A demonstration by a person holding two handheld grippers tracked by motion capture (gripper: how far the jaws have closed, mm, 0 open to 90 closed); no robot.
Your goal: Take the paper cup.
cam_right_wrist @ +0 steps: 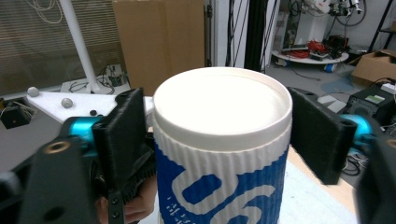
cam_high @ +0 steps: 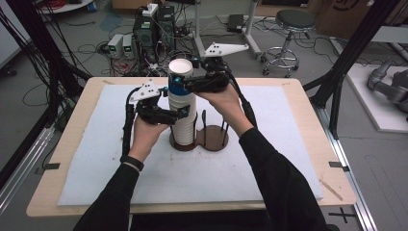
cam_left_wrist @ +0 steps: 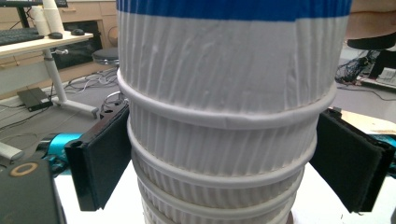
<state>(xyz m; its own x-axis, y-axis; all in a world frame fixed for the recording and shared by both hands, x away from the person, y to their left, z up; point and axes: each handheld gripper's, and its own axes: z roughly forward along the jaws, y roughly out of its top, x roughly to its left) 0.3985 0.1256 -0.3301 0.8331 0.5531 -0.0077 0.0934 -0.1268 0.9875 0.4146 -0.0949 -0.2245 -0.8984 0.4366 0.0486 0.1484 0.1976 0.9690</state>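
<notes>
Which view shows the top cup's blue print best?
The right claw view: the blue-printed top cup sits close between that claw's jaws, rim and lettering clear. The high view shows it small atop the stack; the left claw view catches just its blue edge.

Even indoor light, soft shadows; all three pictures slightly soft, close-ups blurrier.

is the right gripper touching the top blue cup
Touching. In the right gripper view the right gripper has its left pad pressed on the top blue cup; the other pad sits at the rim.
</notes>
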